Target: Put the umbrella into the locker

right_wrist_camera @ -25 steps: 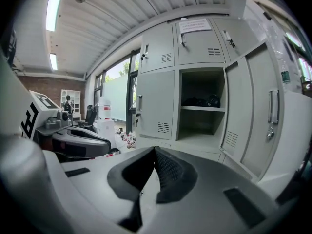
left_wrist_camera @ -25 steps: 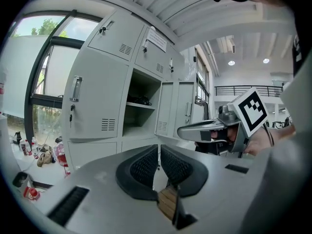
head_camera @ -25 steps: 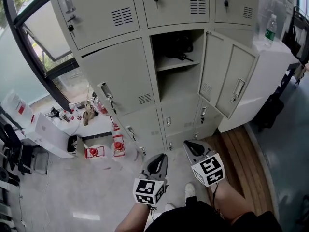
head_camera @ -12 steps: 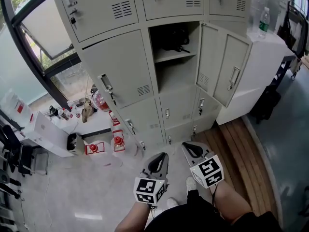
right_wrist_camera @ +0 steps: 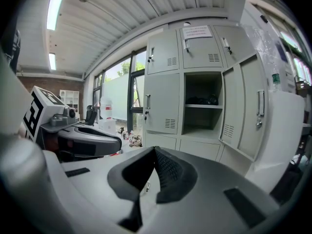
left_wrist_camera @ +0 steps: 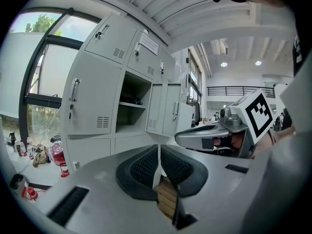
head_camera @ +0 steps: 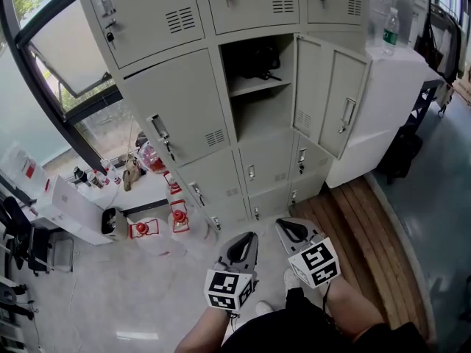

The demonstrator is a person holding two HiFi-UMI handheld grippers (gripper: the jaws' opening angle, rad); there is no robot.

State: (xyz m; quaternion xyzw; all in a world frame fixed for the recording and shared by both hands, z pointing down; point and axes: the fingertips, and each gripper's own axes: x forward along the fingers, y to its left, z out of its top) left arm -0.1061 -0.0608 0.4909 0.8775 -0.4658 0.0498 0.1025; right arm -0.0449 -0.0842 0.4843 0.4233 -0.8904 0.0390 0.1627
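The black umbrella (head_camera: 257, 62) lies on the upper shelf of the open locker (head_camera: 259, 116), whose door (head_camera: 328, 94) is swung out to the right. The left gripper view shows the umbrella (left_wrist_camera: 130, 100) as a dark shape on that shelf, and so does the right gripper view (right_wrist_camera: 204, 100). My left gripper (head_camera: 243, 243) and right gripper (head_camera: 288, 226) are held low, close to my body, well back from the locker. Both are shut, pads together, with nothing between them. The left gripper (left_wrist_camera: 159, 156) and the right gripper (right_wrist_camera: 155, 160) point roughly at the lockers.
Red items (head_camera: 179, 219) and small bottles stand on the floor by the window at left. A white cabinet (head_camera: 383, 116) with a bottle (head_camera: 391, 29) stands right of the lockers. Wooden planks (head_camera: 360, 219) lie at the right. My shoe (head_camera: 292, 278) shows below the grippers.
The lockers have slid slightly up and left in the head view and look a little farther off. Both grippers stay shut and empty in front of my body.
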